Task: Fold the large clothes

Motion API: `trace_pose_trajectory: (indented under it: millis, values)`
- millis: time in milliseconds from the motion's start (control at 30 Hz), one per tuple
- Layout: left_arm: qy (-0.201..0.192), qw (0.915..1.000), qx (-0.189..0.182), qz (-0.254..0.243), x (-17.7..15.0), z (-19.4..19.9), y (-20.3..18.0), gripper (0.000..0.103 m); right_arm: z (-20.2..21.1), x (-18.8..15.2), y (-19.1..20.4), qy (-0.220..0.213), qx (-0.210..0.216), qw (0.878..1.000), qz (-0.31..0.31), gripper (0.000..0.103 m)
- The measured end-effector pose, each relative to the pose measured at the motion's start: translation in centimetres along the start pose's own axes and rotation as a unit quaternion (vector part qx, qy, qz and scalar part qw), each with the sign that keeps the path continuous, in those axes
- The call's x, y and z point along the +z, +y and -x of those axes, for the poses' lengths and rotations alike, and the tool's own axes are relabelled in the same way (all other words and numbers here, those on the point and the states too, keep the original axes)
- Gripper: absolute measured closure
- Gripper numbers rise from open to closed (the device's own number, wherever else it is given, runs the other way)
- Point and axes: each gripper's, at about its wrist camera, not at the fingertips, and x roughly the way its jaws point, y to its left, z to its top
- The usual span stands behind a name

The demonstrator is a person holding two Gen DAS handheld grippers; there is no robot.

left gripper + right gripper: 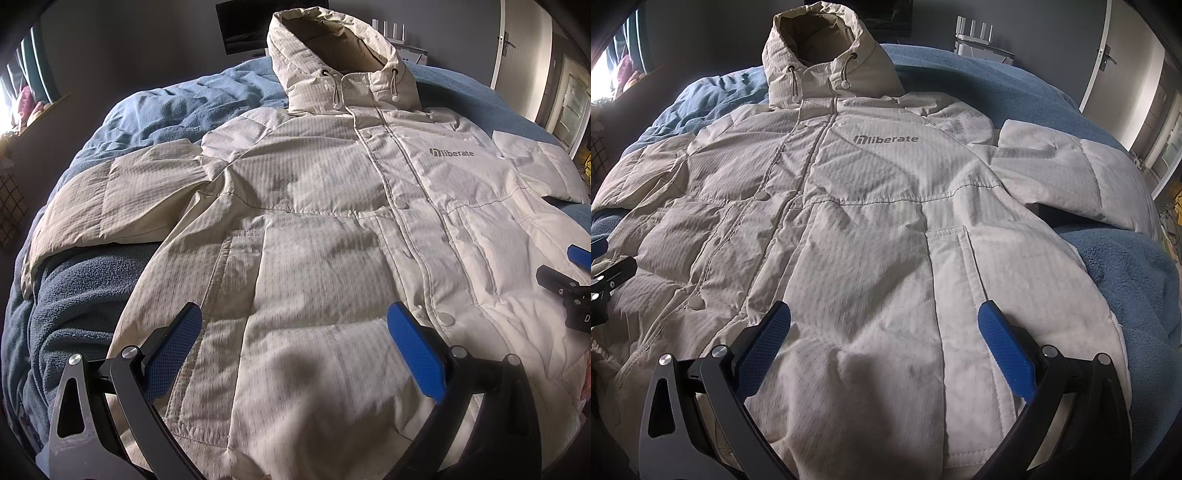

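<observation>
A large cream hooded puffer jacket [314, 206] lies face up and flat, front closed, with a grey "liberate" logo [452, 152], hood [332, 62] at the far end and both sleeves spread sideways. It also fills the right wrist view [871, 221]. My left gripper [293, 317] is open and empty, hovering over the jacket's lower left panel near the pocket. My right gripper [884, 317] is open and empty over the lower right panel; it also shows at the left view's right edge [576, 269].
The jacket rests on a bed with a rumpled blue fleece blanket [74, 306], also seen on the right [1137, 295]. A dark monitor [240, 26] and a white router [975, 33] stand behind the bed. A door [1115, 66] is at the right, a window [14, 96] at the left.
</observation>
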Motion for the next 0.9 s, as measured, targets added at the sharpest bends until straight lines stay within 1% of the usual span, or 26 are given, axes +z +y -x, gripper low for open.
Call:
trace_pose_trajectory:
  millis: [900]
  values:
    - [0.004, 1.0, -0.001, 0.001, 0.1, 0.09, 0.03, 0.006, -0.14, -0.22, 0.03, -0.001, 0.001, 1.0, 0.0, 0.006]
